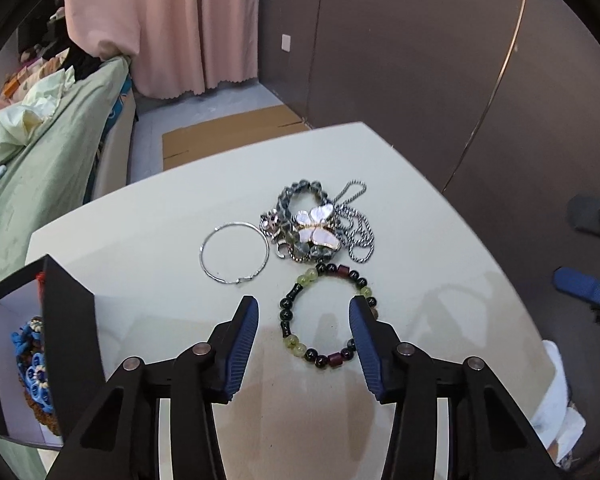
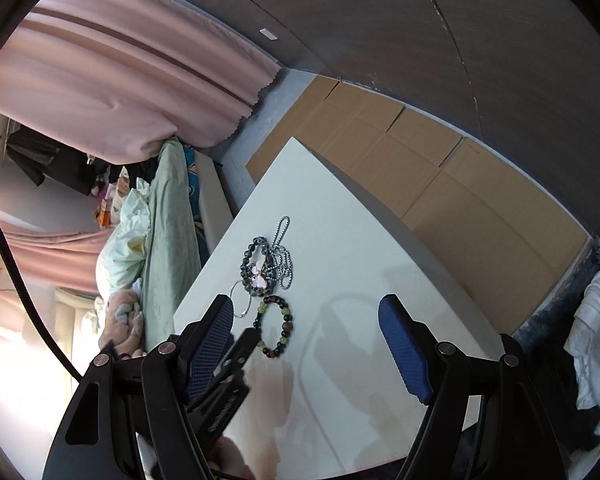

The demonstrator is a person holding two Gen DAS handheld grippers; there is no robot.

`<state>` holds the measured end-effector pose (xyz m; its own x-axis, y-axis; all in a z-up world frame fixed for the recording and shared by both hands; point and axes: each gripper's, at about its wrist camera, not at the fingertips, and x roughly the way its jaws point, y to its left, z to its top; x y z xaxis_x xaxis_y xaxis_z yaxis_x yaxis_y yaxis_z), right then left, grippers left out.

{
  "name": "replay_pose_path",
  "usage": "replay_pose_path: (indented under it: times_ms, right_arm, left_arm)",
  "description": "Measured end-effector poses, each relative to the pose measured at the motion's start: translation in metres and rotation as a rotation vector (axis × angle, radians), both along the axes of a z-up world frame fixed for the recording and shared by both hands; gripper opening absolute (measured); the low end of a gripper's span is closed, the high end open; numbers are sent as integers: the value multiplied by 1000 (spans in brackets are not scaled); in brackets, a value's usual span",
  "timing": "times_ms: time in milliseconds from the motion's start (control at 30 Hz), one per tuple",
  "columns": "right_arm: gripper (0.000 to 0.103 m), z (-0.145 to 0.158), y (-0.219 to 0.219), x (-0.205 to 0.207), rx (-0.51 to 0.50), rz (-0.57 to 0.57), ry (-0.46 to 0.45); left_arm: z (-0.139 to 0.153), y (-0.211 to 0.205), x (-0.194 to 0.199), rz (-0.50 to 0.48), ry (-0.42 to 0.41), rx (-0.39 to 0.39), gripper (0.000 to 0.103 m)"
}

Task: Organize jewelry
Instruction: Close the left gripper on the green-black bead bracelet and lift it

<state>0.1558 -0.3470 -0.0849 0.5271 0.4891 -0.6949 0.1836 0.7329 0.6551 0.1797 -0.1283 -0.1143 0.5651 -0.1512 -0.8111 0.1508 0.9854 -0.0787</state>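
A bracelet of black, green and dark red beads lies flat on the white table. My left gripper is low over it, open, with most of the ring between the blue pads and its right side under the right finger. Neither pad presses on the beads. Beyond it lie a thin silver hoop and a pile with a pearly butterfly piece, grey beads and a silver chain. My right gripper hangs open and empty over bare table, right of the bracelet.
An open black box holding blue knitted pieces stands at the table's left edge. A bed with a green cover lies to the left, flat cardboard on the floor beyond, and white cloth off the right edge.
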Motion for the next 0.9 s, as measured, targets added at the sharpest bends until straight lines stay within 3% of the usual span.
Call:
replay_pose_path:
  times_ms: [133,267,333,367,400,633,900]
  right_arm:
    - [76,0,1,0,0,6,-2]
    - [76,-1,0,1,1,9,1]
    - [76,0,2,1,0,16,3]
    - [76,0,3,1,-2,21,2]
    - [76,0,5,1,-4,28,1]
    - [76,0,14,4,-21,42,3]
    - [76,-5,25,9,-38,63,10]
  left_arm:
    - [-14,-6,3,10,14,59,44]
    - [-19,-7,1,15,4,70,38]
    - [-19,-7,0,8,-2,66,28]
    - [-19,-8,0,6,-3,68,15]
    - [-18,-8,0,5,-2,70,8]
    - [-14,0,0,16,16,19,8]
    - [14,15,-6,31,-30,-57,8]
